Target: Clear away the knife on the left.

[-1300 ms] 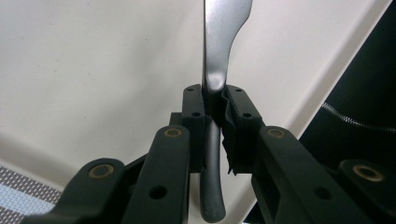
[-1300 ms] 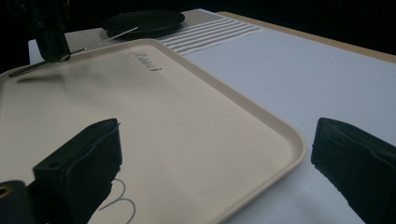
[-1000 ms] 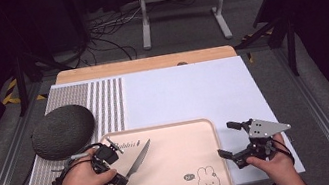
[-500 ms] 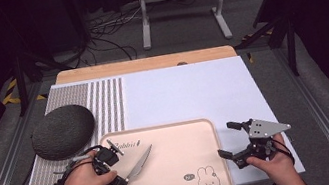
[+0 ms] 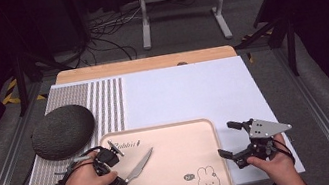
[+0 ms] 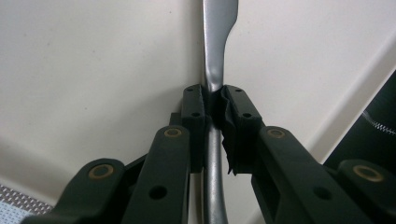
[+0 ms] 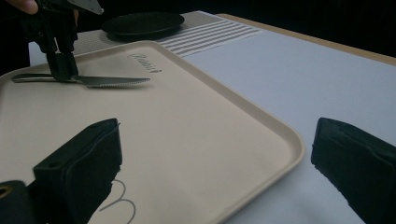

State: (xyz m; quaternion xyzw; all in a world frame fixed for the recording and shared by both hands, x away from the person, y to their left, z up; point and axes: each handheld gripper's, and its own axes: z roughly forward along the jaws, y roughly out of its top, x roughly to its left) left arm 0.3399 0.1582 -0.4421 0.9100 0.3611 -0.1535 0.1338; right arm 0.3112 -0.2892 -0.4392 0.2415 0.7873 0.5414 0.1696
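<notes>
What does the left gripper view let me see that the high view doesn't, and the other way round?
The left gripper view gives a close look at the left tool with its black pads clamped on the knife where handle narrows toward blade. The high view takes in the whole table: the dark round mat, the rabbit drawing, and the right tool, open beside the tray. Both show the knife over the tray, gripped.
</notes>
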